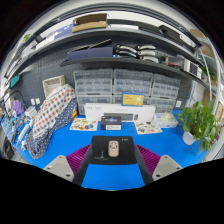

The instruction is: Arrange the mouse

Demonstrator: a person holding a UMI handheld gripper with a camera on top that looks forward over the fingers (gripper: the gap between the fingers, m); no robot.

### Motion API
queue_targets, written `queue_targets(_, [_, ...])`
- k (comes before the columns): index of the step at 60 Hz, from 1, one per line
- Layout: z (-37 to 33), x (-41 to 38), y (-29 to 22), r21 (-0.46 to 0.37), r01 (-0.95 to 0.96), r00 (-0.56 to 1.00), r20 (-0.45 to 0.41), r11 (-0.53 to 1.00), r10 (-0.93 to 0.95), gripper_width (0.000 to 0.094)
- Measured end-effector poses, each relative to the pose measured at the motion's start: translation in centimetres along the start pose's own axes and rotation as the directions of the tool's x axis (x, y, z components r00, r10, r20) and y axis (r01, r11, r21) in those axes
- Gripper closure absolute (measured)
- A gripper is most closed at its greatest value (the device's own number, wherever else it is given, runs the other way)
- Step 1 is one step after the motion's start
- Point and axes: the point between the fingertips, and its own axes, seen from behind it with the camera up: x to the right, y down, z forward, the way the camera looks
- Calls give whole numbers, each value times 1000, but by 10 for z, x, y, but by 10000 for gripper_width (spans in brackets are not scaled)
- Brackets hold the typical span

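Because the gripper [113, 168] stands with its two fingers spread wide and nothing between the pink pads [80, 160], the mouse [114, 148] is not yet held; it lies just ahead of the fingertips, roughly on the centre line between them, resting on a dark mouse pad [114, 152] that sits on the blue table surface [60, 140]. The main risk, as a judgement, is a closing stroke begun too early: the fingers could clip the rounded shell unevenly, so that the mouse skids or turns on the pad instead of seating between the pads. A low approach could also catch the edge of the mouse pad and drag it. The lower body of the gripper is cut off, and whether the mouse has a cable cannot be determined. Beyond the pad, small items [118, 122] lie along the back of the table and are too small to identify. A checked cloth [48, 115] is draped at one side, a green plant [198, 122] stands at the other, and storage drawers [118, 88] under shelves [110, 45] close the background.
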Motion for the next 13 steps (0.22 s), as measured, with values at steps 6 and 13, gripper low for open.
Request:
queue_targets(6, [-16,-3,5,2,1,1000,1,1000,-1,78])
queue_targets(13, [-27,-8,11,0,2,1000,11,1000,-2,80])
